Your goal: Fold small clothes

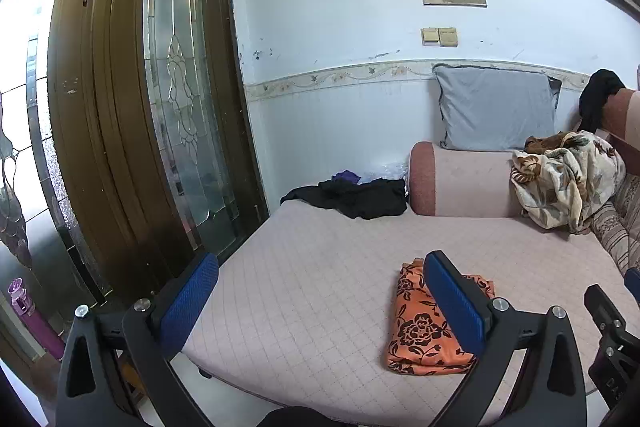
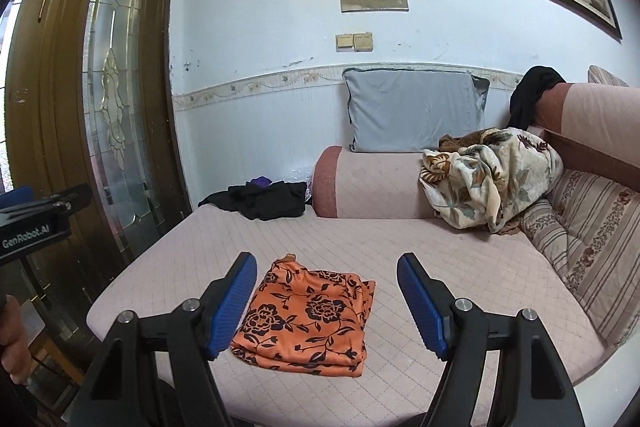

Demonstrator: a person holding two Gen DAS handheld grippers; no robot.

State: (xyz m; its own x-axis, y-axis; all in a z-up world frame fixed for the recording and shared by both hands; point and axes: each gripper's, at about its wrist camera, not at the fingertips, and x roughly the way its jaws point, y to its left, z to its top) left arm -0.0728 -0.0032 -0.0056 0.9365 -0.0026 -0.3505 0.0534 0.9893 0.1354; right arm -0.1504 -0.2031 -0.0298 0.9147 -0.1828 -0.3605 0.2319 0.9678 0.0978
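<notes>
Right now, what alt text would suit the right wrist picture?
A folded orange cloth with black flowers lies on a pink quilted mattress, framed by the open blue-padded right claw, not touching it. Black clothes lie behind.

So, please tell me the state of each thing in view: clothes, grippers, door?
orange floral cloth: folded, lying flat on the bed, not held
black clothes: unfolded, in a heap at the far edge
floral blanket: crumpled
left gripper: open, empty
right gripper: open, empty
door: closed
</notes>
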